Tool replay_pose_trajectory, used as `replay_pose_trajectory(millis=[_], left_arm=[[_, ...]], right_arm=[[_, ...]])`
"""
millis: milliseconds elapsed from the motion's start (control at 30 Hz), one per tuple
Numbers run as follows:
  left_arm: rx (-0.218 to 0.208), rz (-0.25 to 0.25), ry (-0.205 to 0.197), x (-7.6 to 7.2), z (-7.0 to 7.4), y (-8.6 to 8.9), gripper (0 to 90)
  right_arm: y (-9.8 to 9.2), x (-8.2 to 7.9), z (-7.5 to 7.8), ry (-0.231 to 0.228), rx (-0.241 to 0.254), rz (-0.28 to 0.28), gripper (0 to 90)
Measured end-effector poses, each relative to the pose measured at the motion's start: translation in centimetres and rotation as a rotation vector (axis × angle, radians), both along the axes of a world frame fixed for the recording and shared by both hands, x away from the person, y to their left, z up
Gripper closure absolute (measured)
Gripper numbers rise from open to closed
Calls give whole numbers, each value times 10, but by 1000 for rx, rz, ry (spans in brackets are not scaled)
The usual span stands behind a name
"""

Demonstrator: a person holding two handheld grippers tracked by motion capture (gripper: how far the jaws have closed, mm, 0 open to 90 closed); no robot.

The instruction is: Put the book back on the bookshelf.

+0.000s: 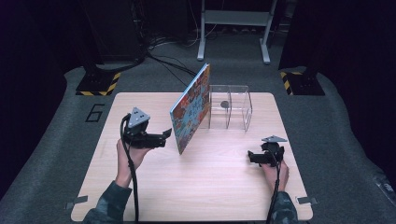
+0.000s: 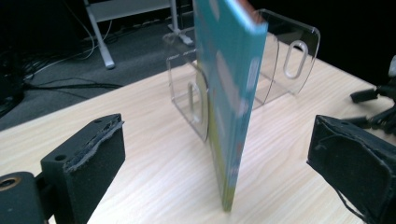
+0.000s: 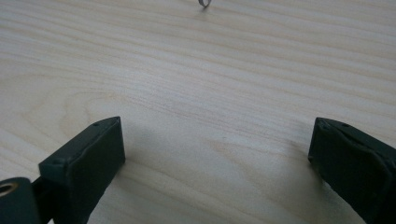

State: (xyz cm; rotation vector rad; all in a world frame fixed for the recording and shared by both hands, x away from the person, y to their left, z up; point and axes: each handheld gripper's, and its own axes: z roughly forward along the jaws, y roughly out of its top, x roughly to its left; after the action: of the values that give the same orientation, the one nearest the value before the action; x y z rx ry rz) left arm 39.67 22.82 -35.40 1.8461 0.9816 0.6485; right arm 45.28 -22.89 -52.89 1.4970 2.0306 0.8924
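A colourful picture book (image 1: pixel 190 108) stands on its lower edge on the wooden table (image 1: pixel 210 186), tilted, its far end leaning on a clear acrylic rack (image 1: pixel 229 108). My left gripper (image 1: pixel 167 134) is open just left of the book's near end. In the left gripper view the book (image 2: pixel 231 93) rises between the wide-apart jaws of that gripper (image 2: pixel 217 140), touching neither, with the rack (image 2: pixel 289 56) behind it. My right gripper (image 1: pixel 250 156) rests low over bare table at the right, open; its own view of it (image 3: pixel 217 140) has nothing between the jaws.
The rack has upright dividers with oval slots. Two stand bases with yellow-black stripes (image 1: pixel 95 84) sit on the carpet beyond the table's far corners. Cables and a white frame (image 1: pixel 233 28) lie farther back. My right gripper (image 2: pixel 378 100) shows at the far right of the left gripper view.
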Motion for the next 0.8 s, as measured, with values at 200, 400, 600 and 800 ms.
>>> replay_pose_trajectory(millis=[200, 400, 600, 800], left_arm=[[20, 26, 31, -10, -24, 15, 33], [27, 67, 94, -16, -59, 28, 29], [48, 97, 142, -23, -91, 37, 23], [74, 137, 202, -28, -126, 46, 19]], right_arm=[[0, 0, 0, 0, -1, -1, 30], [0, 0, 0, 0, -1, -1, 31], [-1, -1, 0, 0, -7, 13, 33], [-1, -1, 0, 1, -8, 13, 33]])
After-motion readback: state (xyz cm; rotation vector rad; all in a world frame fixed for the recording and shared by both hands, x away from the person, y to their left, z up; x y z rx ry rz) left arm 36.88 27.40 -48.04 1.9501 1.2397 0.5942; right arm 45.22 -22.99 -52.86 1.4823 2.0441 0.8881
